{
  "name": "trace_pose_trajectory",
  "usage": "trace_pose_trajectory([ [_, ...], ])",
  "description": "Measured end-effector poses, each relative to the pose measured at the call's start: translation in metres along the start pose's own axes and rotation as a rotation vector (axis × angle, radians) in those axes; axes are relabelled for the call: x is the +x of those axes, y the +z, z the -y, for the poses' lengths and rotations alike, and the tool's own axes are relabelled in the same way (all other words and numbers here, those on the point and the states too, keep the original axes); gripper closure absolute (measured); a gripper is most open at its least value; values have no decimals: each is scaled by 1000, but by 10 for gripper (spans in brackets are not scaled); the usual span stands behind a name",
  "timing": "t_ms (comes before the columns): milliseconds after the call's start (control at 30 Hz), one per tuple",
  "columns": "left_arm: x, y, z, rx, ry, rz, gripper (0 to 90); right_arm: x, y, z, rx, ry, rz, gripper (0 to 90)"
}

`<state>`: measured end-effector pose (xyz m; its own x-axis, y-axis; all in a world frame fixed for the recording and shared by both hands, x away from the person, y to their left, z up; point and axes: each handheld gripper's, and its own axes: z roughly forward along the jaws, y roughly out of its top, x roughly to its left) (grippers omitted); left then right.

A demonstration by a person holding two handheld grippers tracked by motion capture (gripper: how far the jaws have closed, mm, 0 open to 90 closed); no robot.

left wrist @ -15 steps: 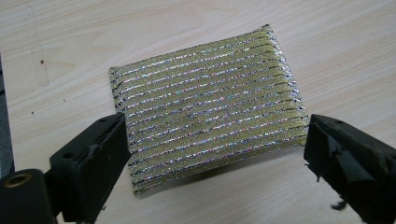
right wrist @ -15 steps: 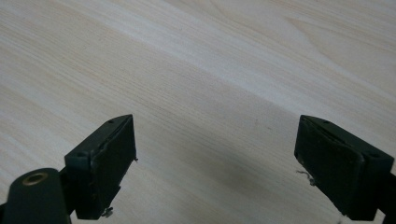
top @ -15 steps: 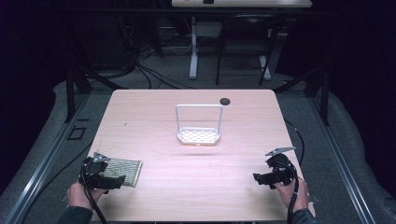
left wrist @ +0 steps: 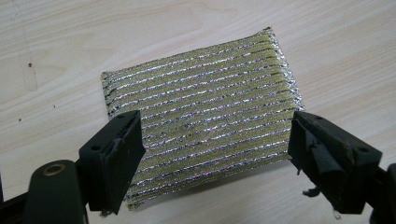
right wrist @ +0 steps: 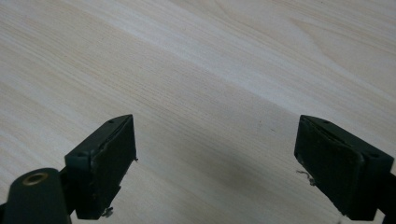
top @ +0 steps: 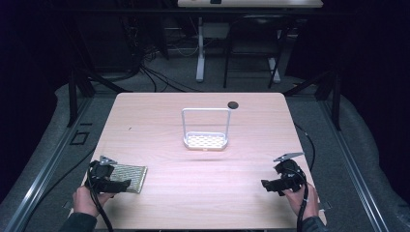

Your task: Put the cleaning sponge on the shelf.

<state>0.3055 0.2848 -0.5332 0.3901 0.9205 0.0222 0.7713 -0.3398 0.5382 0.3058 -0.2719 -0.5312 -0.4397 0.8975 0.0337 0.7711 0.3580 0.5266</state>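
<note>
Your left gripper (left wrist: 212,154) sits over the near edge of the sponge (left wrist: 201,112), a gold and silver striped scouring pad that lies flat on the table (left wrist: 345,42). In the left gripper view the jaws stand wide, one at each lower corner of the frame, and the pad's near part lies between them with neither pad pressing on it. Its long axis runs across the frame from left to right, tilted a little up toward the right, so the jaws now straddle its length, not its short width. The right-hand jaw sits just off the pad's end; the left-hand one overlaps the pad's lower left corner, and whether it touches you cannot tell from this view.

In the high view the sponge (top: 126,177) lies in the lower left of the frame, right at your left gripper (top: 107,178). Your right gripper (top: 280,181) is in the lower right, well apart from it, jaws wide over bare wood with nothing between them. The rack (top: 205,129) stands mid-table, above both in the frame.

The left hand is clearly the nearer one. For a grip, you likely need to come down and close along that long axis, or turn the wrist to take the short side.
</note>
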Motion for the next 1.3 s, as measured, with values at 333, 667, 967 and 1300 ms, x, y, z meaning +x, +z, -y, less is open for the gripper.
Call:
trace_pose_trajectory([
  [333,2,2,-1,6,-8,2,180,0,2,0,-3,0,-4,122],
  [667,2,-2,-1,-18,-6,-1,93,0,1,0,-2,-2,-3,122],
  [967,4,3,-1,2,-21,8,137,-1,-1,0,-2,-1,-5,123],
  [1300,9,14,-5,31,-45,33,249,-1,-1,1,-6,5,3,123],
])
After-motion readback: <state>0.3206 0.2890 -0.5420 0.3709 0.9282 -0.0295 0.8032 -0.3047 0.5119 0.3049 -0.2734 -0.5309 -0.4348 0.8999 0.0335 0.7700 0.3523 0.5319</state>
